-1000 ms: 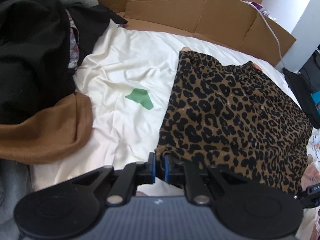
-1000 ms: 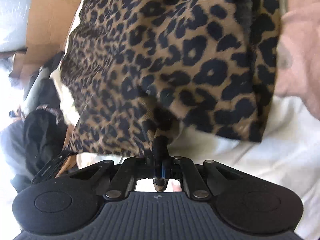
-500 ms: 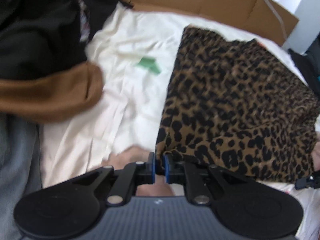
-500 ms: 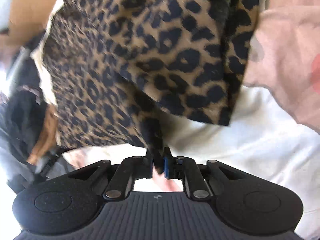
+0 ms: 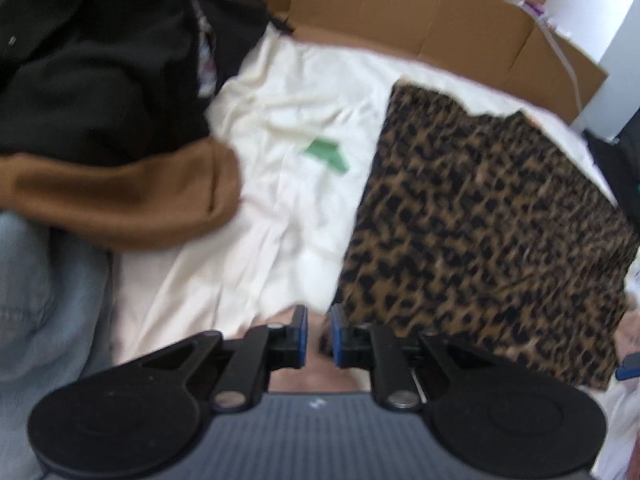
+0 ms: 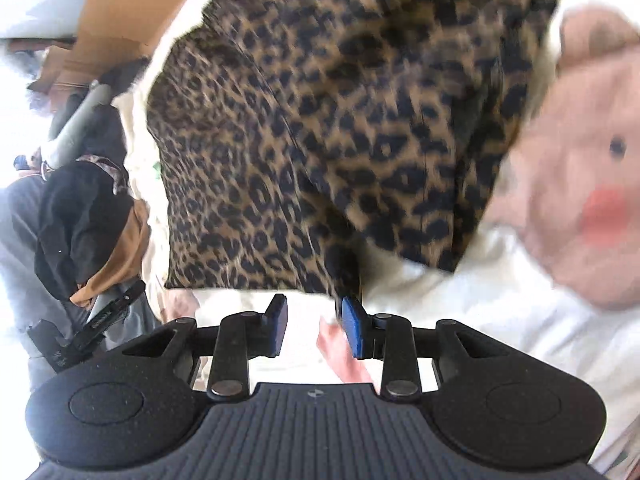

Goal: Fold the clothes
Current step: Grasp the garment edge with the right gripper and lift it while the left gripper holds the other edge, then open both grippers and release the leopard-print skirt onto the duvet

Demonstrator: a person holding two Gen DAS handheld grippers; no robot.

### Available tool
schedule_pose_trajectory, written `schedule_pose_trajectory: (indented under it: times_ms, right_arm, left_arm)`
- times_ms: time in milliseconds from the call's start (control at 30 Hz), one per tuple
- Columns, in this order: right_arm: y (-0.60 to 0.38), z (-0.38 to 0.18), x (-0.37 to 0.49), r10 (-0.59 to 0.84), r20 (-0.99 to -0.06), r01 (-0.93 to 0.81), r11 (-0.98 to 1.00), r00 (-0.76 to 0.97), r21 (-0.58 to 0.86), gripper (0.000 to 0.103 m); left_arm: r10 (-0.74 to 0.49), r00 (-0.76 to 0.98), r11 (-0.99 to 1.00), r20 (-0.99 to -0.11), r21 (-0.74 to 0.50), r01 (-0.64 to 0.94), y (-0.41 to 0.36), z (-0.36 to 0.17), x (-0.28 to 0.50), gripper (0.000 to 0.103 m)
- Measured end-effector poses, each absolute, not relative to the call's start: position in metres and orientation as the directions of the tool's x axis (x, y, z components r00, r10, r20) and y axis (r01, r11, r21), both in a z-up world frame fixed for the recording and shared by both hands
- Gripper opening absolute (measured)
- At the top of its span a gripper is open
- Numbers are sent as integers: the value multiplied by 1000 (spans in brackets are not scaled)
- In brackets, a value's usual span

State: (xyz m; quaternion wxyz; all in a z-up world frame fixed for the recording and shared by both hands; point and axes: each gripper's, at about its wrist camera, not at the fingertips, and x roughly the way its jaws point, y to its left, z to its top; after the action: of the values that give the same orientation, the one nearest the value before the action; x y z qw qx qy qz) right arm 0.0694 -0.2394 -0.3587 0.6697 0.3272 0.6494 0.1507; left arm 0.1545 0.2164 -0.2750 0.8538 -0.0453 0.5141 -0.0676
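A leopard-print garment (image 5: pixel 480 220) lies flat on the white sheet (image 5: pixel 288 120), folded to a rough rectangle. My left gripper (image 5: pixel 319 334) sits at the garment's near left corner, its blue pads a little apart and the cloth just right of them, not between. In the right wrist view the same garment (image 6: pixel 320 120) fills the middle. My right gripper (image 6: pixel 314 326) is open at its near edge, and a dark fold of the cloth touches the tip of the right finger (image 6: pixel 352 320).
A pile of black (image 5: pixel 92 60), brown (image 5: pixel 120 200) and denim (image 5: pixel 40 300) clothes lies to the left. Cardboard walls (image 5: pixel 400 4) stand behind the sheet. A green patch (image 5: pixel 326 154) marks the sheet. A pink printed item (image 6: pixel 580 180) lies right of the garment.
Both grippers were shut on the garment's near edge and have opened, letting it go. The garment now lies flat on the sheet. Both cameras have drawn back slightly.
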Motion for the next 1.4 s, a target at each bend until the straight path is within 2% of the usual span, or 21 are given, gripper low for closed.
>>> schedule_pose_trajectory:
  times_ms: [200, 367, 467, 633, 833, 1000, 1033, 1067, 1100, 1133, 1167, 1233, 1400]
  right_arm:
    - [-260, -353, 77, 568, -797, 218, 768, 205, 603, 32]
    - [-274, -373, 75, 516, -824, 308, 765, 233, 566, 36]
    - [-276, -383, 69, 483, -849, 342, 777, 215, 528, 40]
    - [-282, -389, 62, 446, -871, 372, 787, 207, 492, 40]
    - [-289, -371, 69, 409, -885, 315, 829, 221, 462, 40]
    - [-287, -328, 80, 387, -885, 220, 868, 260, 444, 40]
    - [-285, -314, 83, 381, -885, 183, 882, 268, 435, 40]
    - [-284, -301, 87, 376, -885, 146, 893, 276, 425, 40]
    - [-282, -286, 90, 371, -885, 105, 905, 282, 412, 40]
    - [-282, -270, 94, 364, -887, 63, 916, 286, 396, 42]
    - [-282, -256, 97, 357, -889, 31, 924, 286, 381, 44]
    - [-288, -227, 103, 365, -886, 5, 924, 287, 382, 44]
    - [-303, -163, 127, 351, -898, 23, 929, 263, 370, 52]
  left_arm:
    - [-283, 476, 959, -833, -237, 156, 175, -271, 166, 13]
    - [-350, 437, 936, -829, -286, 208, 134, -289, 165, 13]
    - [-364, 394, 929, -844, -300, 216, 115, -309, 161, 13]
    - [-352, 341, 934, -872, -304, 186, 100, -339, 147, 14]
    - [-363, 354, 932, -862, -342, 124, 111, -334, 138, 14]
    - [-368, 376, 927, -850, -365, 81, 121, -313, 137, 14]
    - [-371, 380, 925, -847, -374, 70, 123, -307, 136, 19]
    - [-371, 383, 924, -846, -378, 60, 125, -302, 136, 30]
    - [-370, 388, 923, -844, -381, 51, 127, -295, 135, 37]
    - [-368, 395, 923, -842, -382, 48, 128, -288, 136, 52]
    - [-371, 404, 922, -836, -384, 52, 130, -281, 137, 60]
    - [-375, 416, 919, -828, -391, 52, 132, -264, 139, 62]
    - [-394, 463, 895, -794, -446, -4, 145, -212, 141, 76]
